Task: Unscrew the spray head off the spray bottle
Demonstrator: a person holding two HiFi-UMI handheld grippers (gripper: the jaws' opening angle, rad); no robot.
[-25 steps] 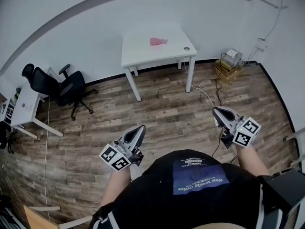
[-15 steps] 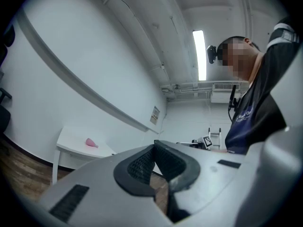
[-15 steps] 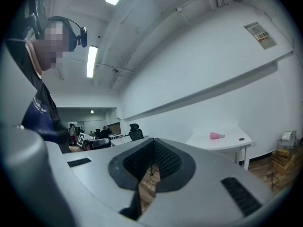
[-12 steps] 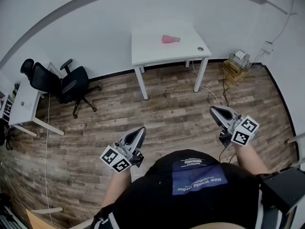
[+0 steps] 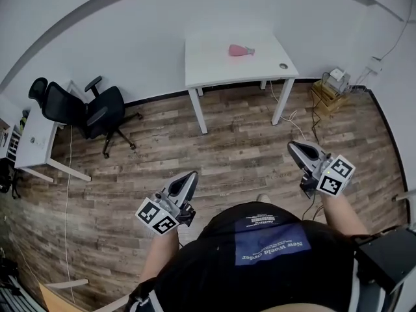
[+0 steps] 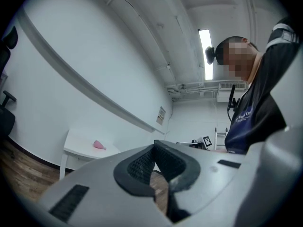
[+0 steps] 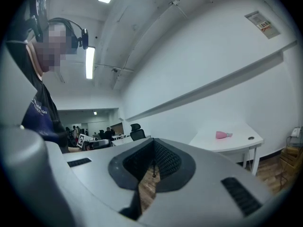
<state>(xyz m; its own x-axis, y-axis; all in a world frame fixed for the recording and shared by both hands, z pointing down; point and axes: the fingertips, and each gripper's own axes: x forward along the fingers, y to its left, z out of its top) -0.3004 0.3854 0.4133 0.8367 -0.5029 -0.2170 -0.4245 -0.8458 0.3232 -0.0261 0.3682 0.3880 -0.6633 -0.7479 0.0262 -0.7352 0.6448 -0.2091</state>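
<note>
Though far from bottle (image 5: 240, 50), jaws together

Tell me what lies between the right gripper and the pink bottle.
Head view: from the right gripper, only bare wood floor, then the white table, its front edge and bare top, up to the bottle.

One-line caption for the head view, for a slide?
Person holds left gripper and right gripper shut and empty, away from the white table where a pink spray bottle lies.
</note>
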